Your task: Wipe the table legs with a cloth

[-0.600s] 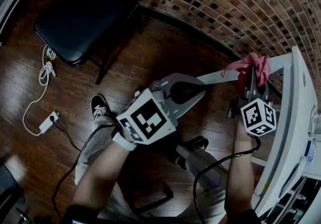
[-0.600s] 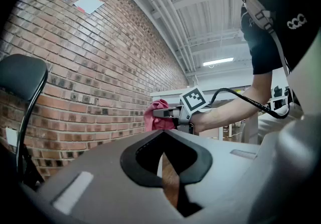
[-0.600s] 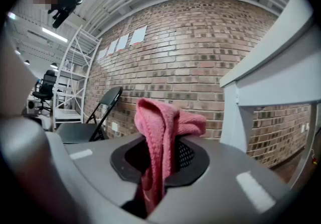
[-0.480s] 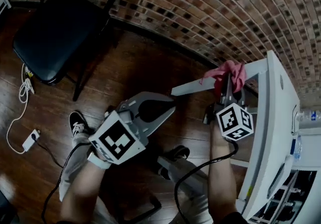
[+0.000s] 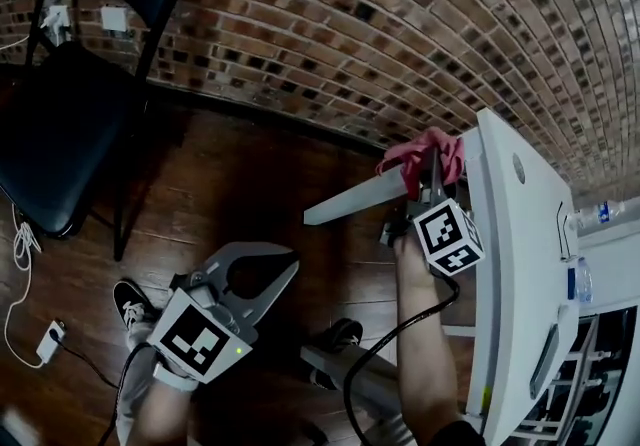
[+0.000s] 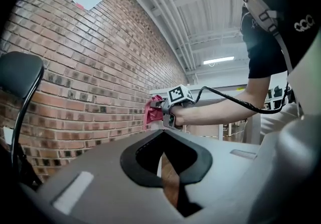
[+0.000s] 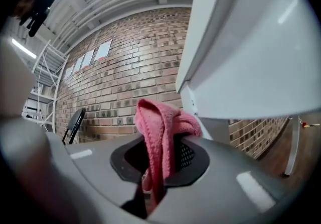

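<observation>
The right tongs [image 5: 432, 169] are pinching the pink cloth [image 5: 420, 148] and holding its bunched end at the top of the white table leg [image 5: 352, 200], just under the worktop [image 5: 512, 264], apparently for wiping there. The left tongs [image 5: 284, 262] are hanging low, pressed together on nothing, well apart from the leg.

no legible words or numbers anywhere. left marker cube [image 5: 205, 344] and right marker cube [image 5: 447, 237]: black-and-white square code patterns only, no letters. person's dark shirt: white chest print [image 6: 304, 26], too blurred to read. sheets on the brick wall [image 6: 86, 0]: no print discernible. bottle [image 5: 600, 212]: label too small to read.
</observation>
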`<state>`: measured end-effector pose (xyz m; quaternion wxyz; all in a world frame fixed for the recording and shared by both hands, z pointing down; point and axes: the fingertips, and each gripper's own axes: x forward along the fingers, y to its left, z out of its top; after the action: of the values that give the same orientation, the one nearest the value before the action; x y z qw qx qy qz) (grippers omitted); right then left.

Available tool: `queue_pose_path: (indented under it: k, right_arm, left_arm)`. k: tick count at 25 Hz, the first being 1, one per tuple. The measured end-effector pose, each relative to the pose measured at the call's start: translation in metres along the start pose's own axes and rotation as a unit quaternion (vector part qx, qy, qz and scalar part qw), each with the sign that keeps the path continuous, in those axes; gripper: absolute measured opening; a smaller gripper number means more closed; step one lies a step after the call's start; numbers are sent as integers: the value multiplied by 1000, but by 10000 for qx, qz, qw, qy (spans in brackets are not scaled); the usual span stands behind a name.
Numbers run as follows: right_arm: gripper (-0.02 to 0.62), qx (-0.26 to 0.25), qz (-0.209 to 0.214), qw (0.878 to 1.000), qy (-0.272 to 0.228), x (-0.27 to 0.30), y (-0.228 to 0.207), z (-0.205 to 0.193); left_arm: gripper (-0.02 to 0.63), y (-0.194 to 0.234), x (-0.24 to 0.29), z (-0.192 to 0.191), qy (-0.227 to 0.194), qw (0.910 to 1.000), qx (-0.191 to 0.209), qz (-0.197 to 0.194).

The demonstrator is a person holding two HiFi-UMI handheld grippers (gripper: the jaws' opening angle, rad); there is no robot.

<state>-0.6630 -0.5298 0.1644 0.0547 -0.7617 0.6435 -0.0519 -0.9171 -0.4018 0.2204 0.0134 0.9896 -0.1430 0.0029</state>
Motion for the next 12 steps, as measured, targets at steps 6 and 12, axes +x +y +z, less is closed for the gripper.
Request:
queue_pose_path:
  k: [6,12]
  right_arm:
    - [41,268,-120,9994,-192,4,-12,-6]
    - [41,408,-148,9990,-112,2,-26,-33]
  left_arm:
    - [0,-5,10,-5,128,9999,36,-50]
    - [0,-2,11,-12,210,9998,21,-25]
